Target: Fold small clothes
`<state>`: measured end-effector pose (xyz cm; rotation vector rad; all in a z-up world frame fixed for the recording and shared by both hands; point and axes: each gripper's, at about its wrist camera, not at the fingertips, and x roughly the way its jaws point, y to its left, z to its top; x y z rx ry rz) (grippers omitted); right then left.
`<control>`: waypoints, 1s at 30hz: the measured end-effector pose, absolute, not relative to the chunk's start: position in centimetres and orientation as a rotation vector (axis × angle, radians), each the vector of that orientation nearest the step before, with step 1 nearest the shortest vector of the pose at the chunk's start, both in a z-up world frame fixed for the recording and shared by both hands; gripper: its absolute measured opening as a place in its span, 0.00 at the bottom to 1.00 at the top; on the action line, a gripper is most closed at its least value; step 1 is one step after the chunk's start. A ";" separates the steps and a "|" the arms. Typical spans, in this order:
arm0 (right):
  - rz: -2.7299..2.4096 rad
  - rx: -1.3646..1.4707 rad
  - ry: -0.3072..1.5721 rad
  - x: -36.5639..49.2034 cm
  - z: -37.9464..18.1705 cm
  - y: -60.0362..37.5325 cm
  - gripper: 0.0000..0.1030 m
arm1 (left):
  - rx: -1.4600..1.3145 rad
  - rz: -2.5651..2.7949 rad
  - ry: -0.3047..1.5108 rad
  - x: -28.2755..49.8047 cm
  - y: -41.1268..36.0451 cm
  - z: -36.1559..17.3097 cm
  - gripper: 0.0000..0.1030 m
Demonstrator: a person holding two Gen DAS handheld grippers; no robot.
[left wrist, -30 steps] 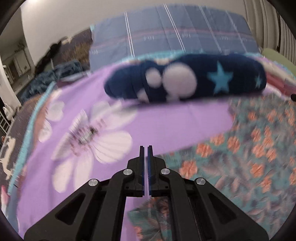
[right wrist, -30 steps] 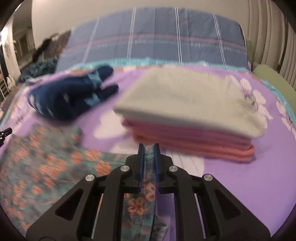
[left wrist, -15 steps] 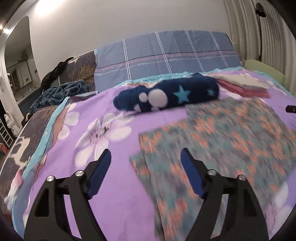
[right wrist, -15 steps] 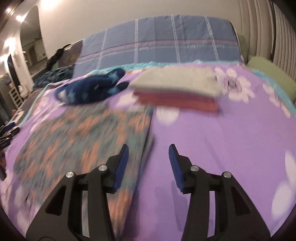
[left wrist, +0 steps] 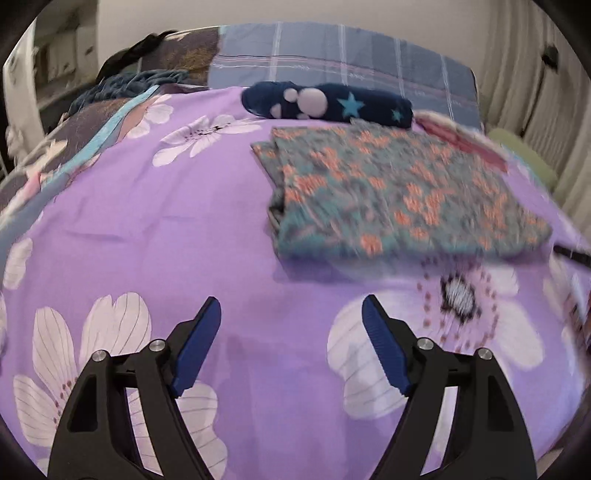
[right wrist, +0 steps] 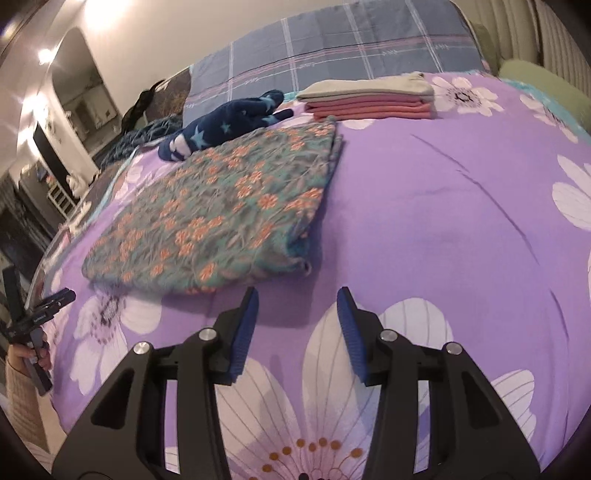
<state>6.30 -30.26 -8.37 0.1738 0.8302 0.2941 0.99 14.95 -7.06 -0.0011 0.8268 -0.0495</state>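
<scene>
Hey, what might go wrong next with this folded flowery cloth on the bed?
The flowery cloth has loose layered edges at its right side, so grabbing one layer may undo the fold. The starry blue garment lies against its far corner and may get dragged. Both grippers are empty; the left gripper is closing.

A bed [right wrist: 443, 206] with a purple flowered cover; plaid pillow [right wrist: 332, 48] against a plain wall [right wrist: 184, 29], pleated curtains [left wrist: 535, 92] beside.

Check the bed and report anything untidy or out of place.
The navy star-print garment lies bunched and unfolded behind the floral cloth, unlike the neat beige-and-pink stack beside it. The floral cloth lies folded flat, though its right-hand layered edges do not quite line up. Nothing looks spilled or damaged.
</scene>
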 end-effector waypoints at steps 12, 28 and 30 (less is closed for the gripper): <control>0.404 0.072 0.818 9.7 -8.9 -28.5 0.21 | 0.237 -0.025 0.820 7.0 13.0 -7.8 0.32; 0.369 0.078 0.786 5.4 -7.0 -30.2 0.04 | 0.133 0.058 0.831 3.3 13.5 -6.5 0.04; 0.390 0.079 0.744 6.2 -5.8 -28.6 0.04 | 0.118 0.022 0.789 3.4 12.6 -5.5 0.04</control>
